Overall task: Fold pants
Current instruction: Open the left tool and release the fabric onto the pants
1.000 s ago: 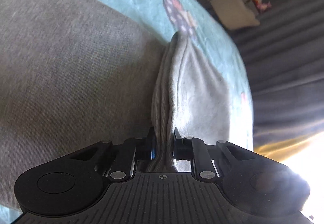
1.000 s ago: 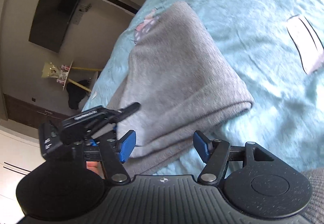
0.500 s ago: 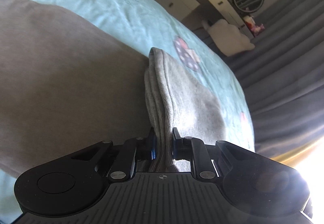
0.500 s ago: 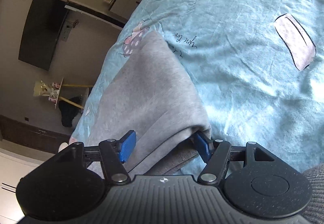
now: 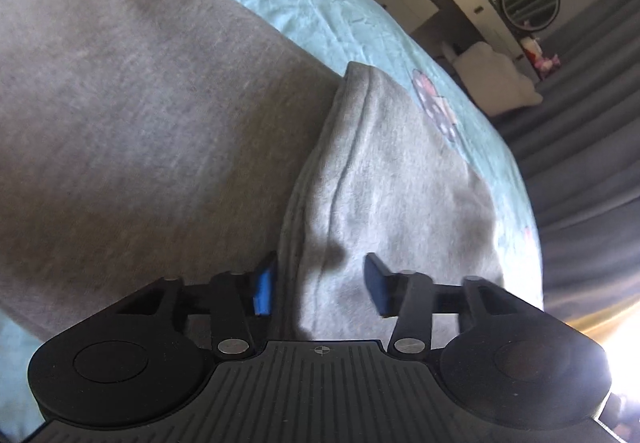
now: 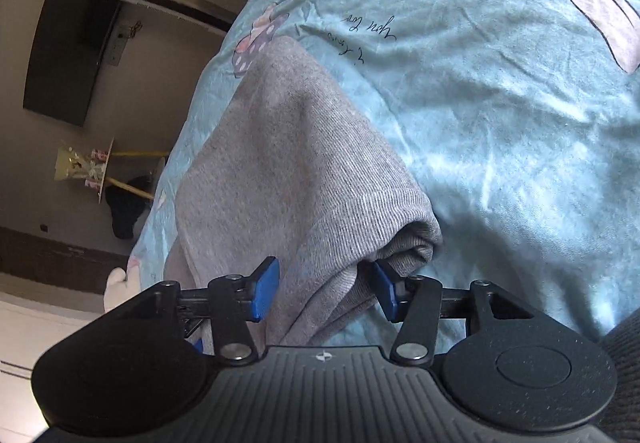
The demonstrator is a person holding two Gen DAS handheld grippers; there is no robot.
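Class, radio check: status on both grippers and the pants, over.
Left gripper open, fabric edge between the fingers. Right gripper open around a fold. Pants folded on the bed. Nothing in the way.

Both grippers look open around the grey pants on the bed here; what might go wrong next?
1. The left gripper is open with fabric between its fingers; pulling away could drag the pants and loosen the fold.
2. The right gripper straddles a bunched corner, so closing may catch uneven layers.
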